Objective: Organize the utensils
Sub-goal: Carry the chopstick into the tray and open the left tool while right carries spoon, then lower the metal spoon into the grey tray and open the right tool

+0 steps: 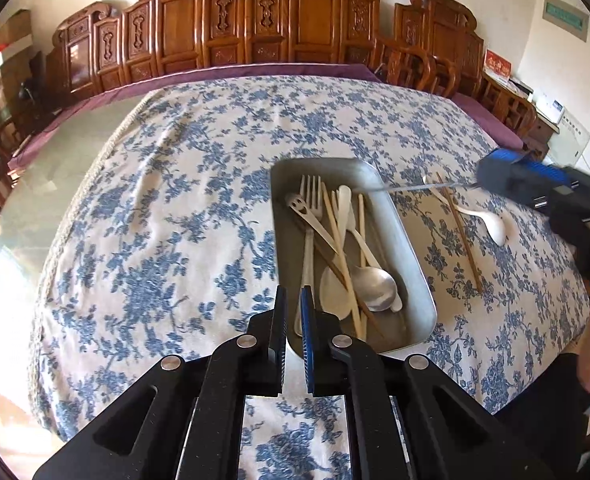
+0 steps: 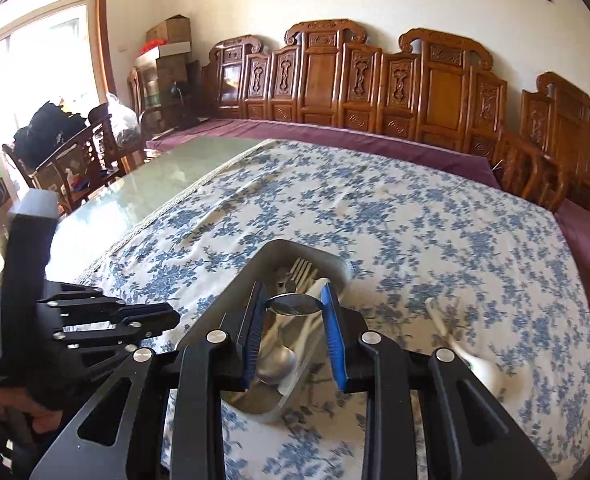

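A metal tray (image 1: pixel 415 276) on the floral cloth holds a fork (image 1: pixel 310 200), chopsticks, a steel spoon (image 1: pixel 375 284) and pale plastic utensils. My left gripper (image 1: pixel 293 304) is shut and empty over the tray's near left rim. My right gripper (image 2: pixel 293 304) is shut on a steel spoon (image 2: pixel 293 305), gripping its bowl above the tray (image 2: pixel 235 300); in the left wrist view the spoon's handle (image 1: pixel 415 187) reaches from the gripper body (image 1: pixel 535 184) over the tray's far corner. A white spoon (image 1: pixel 491 226) and a brown chopstick (image 1: pixel 461 232) lie on the cloth right of the tray.
The blue-flowered cloth (image 1: pixel 175 220) covers most of a glass-topped table (image 2: pixel 167 168). Carved wooden chairs (image 1: pixel 255 20) line the far side along a purple bench cushion (image 2: pixel 375 136). More chairs and boxes stand at the left by the window (image 2: pixel 35 60).
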